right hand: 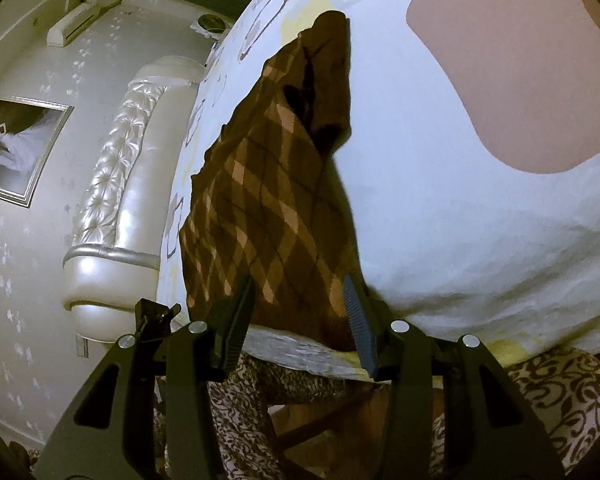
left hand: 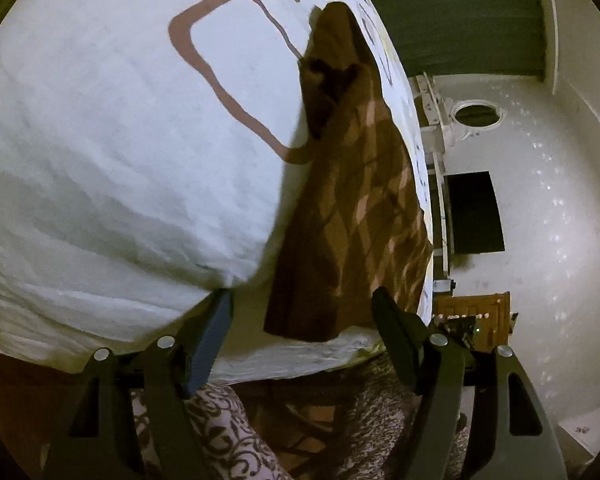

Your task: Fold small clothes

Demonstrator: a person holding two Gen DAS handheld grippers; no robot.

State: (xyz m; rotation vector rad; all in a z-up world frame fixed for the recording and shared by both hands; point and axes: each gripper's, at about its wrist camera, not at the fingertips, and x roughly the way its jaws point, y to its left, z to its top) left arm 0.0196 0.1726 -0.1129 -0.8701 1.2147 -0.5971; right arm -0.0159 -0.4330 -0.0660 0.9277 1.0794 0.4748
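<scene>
Right wrist view shows the brown argyle garment (right hand: 272,208) lying on the bed (right hand: 460,240) at its near edge, partly folded lengthwise. Right gripper (right hand: 300,312) jaws stand half-open around its hem; left gripper (left hand: 300,320) jaws wide, empty. Further folds remain.

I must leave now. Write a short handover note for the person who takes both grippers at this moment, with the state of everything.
Left gripper: open, holds nothing, at the near hem of the brown argyle garment.
Right gripper: jaws apart on either side of the same hem; grip not clear.
Garment lies lengthwise on the white patterned bedcover, hem at the bed's near edge.
Done: garment laid out.
Left: the folding.
</scene>
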